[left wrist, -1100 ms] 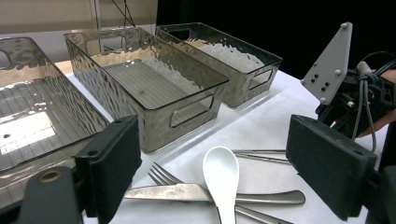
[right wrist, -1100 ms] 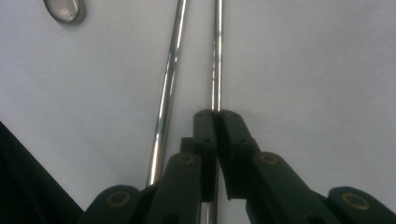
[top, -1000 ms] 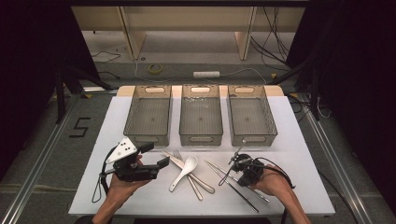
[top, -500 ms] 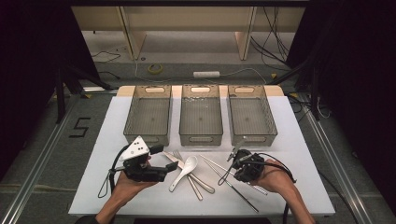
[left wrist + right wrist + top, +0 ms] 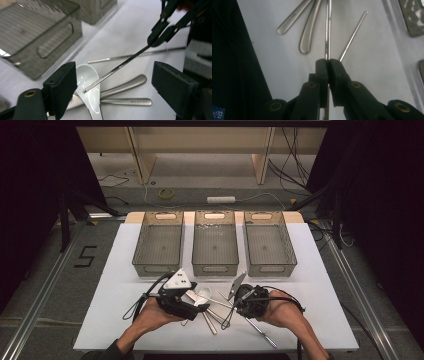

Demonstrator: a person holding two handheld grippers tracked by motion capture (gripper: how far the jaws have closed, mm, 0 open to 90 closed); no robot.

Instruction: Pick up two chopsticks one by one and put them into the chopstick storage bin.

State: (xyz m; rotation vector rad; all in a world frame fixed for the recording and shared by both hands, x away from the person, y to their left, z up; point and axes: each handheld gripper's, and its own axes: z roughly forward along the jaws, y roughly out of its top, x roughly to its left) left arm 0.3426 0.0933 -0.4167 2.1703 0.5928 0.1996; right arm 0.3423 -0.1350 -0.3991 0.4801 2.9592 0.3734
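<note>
Right gripper view is showing the right gripper [image 5: 327,62] clenching a metal chopstick [image 5: 327,30] between its two black jaws, the rod running straight ahead over the white bench [image 5: 372,82]. A second chopstick [image 5: 353,35] is lying just beside it on the bench, and two metal handles [image 5: 307,35] are fanning out to the other side. Left gripper view is showing the left gripper [image 5: 113,82] with its jaws standing wide apart and gripping nothing; between them the held chopstick's ridged tip [image 5: 93,85] is hanging over the bowl of a white ceramic spoon [image 5: 88,85], though whether it is touching the spoon I cannot tell. High view is placing the cutlery pile [image 5: 212,312] near the middle of the bench's near edge, with the person's left hand [image 5: 152,312] and right hand [image 5: 280,310] closing in on it from either side. Three clear bins [image 5: 215,245] are sitting in a row along the far edge, well apart from the pile.
</note>
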